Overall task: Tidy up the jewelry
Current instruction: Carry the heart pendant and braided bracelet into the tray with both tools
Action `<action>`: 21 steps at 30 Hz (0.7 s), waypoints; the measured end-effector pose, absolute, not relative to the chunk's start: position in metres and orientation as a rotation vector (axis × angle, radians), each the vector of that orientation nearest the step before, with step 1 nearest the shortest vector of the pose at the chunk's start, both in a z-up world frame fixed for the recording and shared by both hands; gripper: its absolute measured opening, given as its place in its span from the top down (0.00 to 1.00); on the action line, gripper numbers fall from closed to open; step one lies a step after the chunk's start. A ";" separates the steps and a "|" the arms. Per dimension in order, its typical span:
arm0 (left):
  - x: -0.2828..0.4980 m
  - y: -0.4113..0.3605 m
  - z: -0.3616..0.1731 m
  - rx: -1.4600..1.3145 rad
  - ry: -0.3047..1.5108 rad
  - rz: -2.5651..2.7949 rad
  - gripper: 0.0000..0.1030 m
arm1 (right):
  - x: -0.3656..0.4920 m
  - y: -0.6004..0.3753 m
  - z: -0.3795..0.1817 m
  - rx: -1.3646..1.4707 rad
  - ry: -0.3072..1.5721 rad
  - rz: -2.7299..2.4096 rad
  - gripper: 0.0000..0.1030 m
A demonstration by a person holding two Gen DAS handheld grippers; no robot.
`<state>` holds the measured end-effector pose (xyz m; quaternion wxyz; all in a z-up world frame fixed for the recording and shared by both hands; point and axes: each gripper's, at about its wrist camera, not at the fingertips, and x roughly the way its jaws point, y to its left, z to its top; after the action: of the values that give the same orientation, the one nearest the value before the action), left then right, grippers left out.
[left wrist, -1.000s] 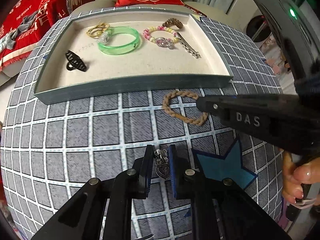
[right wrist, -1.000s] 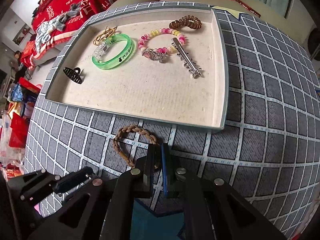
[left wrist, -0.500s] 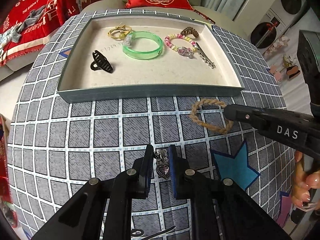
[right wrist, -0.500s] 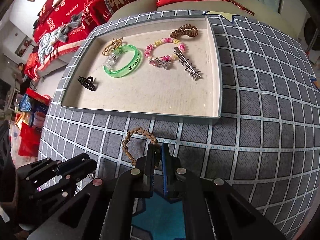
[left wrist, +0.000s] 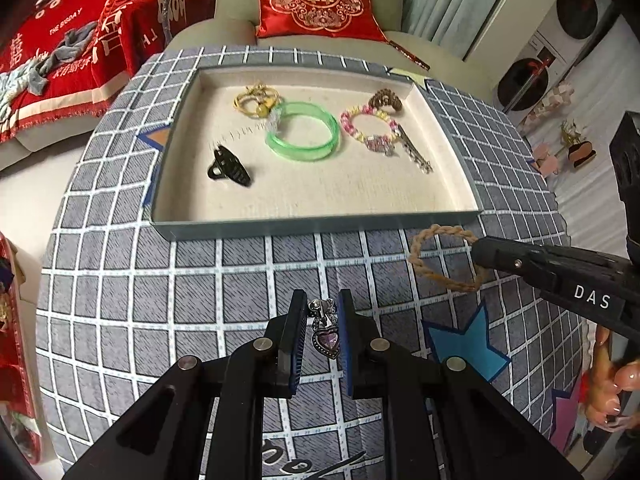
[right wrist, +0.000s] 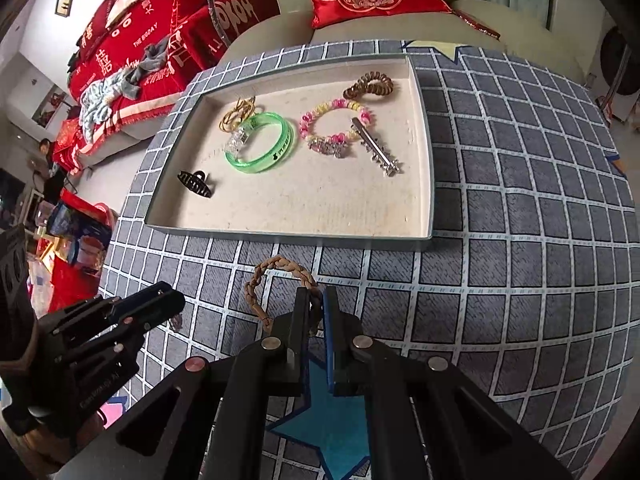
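My left gripper (left wrist: pixel 322 312) is shut on a silver pendant with a purple heart stone (left wrist: pixel 326 336), held above the grey checked cloth. My right gripper (right wrist: pixel 316 308) is shut on a brown braided bracelet (right wrist: pixel 276 270), which also shows in the left wrist view (left wrist: pixel 440 258), lifted in front of the tray. The shallow tray (left wrist: pixel 320 222) holds a green bangle (left wrist: pixel 302 130), a pink and yellow bead bracelet (left wrist: pixel 368 126), a silver hair clip (left wrist: pixel 416 154), a black claw clip (left wrist: pixel 228 166), a gold piece (left wrist: pixel 254 100) and a brown coil tie (left wrist: pixel 386 100).
The round table wears a grey checked cloth (right wrist: pixel 520 240) with blue star patches (left wrist: pixel 464 344). A sofa with a red cushion (left wrist: pixel 316 0) and red blankets (left wrist: pixel 60 52) stands behind the table. Floor clutter lies at the left in the right wrist view (right wrist: pixel 76 240).
Both grippers have risen and drawn back from the table, each keeping its piece. The tray looks smaller and farther in both views. The braided bracelet has lifted off the cloth.
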<state>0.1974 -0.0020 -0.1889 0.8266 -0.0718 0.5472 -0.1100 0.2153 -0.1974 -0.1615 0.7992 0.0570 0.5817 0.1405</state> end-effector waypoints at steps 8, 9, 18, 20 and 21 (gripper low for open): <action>0.205 0.005 -0.182 -0.158 1.150 -0.237 0.71 | 0.222 -0.197 -0.148 0.135 1.224 0.292 0.93; 0.206 0.006 -0.180 -0.158 1.147 -0.238 0.71 | 0.223 -0.196 -0.146 0.135 1.221 0.293 0.93; 0.217 0.012 -0.172 -0.147 1.125 -0.237 0.71 | 0.234 -0.192 -0.138 0.143 1.204 0.291 0.93; 0.221 0.014 -0.170 -0.145 1.118 -0.234 0.71 | 0.237 -0.193 -0.137 0.144 1.201 0.288 0.93; 0.223 0.016 -0.169 -0.145 1.115 -0.231 0.71 | 0.239 -0.194 -0.137 0.144 1.198 0.283 0.93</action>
<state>0.2228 0.0160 -0.1692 0.8399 -0.0684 0.5272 -0.1091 0.2390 -0.1939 -0.1369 0.8140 0.0676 0.5614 0.1326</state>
